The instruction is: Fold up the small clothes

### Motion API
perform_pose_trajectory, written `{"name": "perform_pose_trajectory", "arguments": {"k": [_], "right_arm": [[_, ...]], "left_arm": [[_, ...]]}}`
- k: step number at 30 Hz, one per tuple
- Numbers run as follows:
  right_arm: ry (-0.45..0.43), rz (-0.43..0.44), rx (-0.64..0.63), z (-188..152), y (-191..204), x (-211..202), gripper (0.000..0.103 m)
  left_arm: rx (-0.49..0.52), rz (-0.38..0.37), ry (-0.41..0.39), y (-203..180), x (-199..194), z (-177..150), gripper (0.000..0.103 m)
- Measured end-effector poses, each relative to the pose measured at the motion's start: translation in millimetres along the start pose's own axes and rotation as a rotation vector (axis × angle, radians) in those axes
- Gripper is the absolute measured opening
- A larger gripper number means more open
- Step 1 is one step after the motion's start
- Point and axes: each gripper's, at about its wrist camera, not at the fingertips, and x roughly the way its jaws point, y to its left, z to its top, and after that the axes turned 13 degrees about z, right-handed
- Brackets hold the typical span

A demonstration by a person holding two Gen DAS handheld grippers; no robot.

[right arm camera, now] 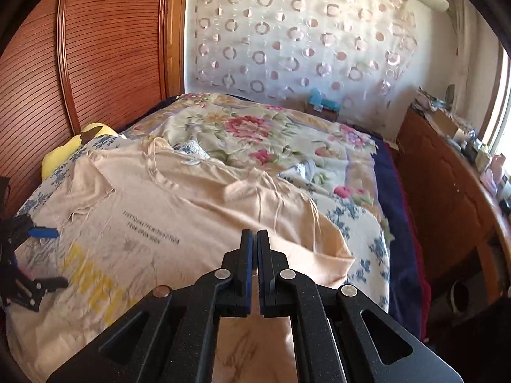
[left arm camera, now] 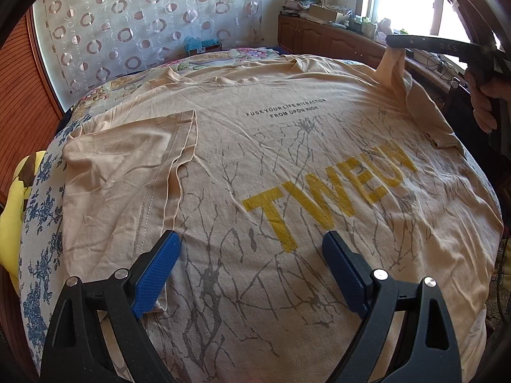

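Observation:
A beige T-shirt (left arm camera: 287, 146) with yellow "TWEUN" lettering lies spread flat on the bed, also seen in the right wrist view (right arm camera: 191, 204). One sleeve (left arm camera: 127, 166) is folded in over the body. My left gripper (left arm camera: 252, 239) stands open just above the lower body of the shirt, holding nothing; it shows at the left edge of the right wrist view (right arm camera: 48, 257). My right gripper (right arm camera: 255, 234) is shut on the other sleeve (left arm camera: 391, 67), which hangs lifted from its tip (left arm camera: 394, 41) at the shirt's far right. A hand (left arm camera: 482, 102) holds that gripper.
The shirt lies on a floral bedspread (right arm camera: 255, 127). A yellow cushion (right arm camera: 73, 146) sits at the bed's left edge by a slatted wooden door (right arm camera: 95, 48). A low wooden cabinet (right arm camera: 447, 175) with clutter runs along the right under the window.

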Motion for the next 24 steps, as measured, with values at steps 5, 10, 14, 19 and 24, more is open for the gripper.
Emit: {"name": "perform_pose_trajectory", "arguments": {"k": [5, 10, 14, 19, 24], "right_arm": [[0.014, -0.024, 0.058, -11.1, -5.4, 12.2, 0.039], [0.041, 0.045, 0.047, -46.6, 10.2, -11.4, 0.039], [0.149, 0.066, 0.045, -84.8, 20.2, -13.7, 0.038], [0.201, 0.023, 0.064, -101.3, 13.7, -1.6, 0.035], [0.199, 0.004, 0.050, -102.3, 14.2, 1.0, 0.005]], "left_arm": [[0.000, 0.000, 0.000, 0.0, -0.1, 0.0, 0.091], [-0.001, -0.001, 0.000, 0.1, -0.1, 0.0, 0.091], [-0.001, 0.000, 0.000, 0.1, -0.1, -0.1, 0.091], [0.000, -0.001, 0.000, 0.1, -0.4, -0.3, 0.091], [-0.001, -0.001, -0.001, 0.0, -0.2, 0.0, 0.091]]}}
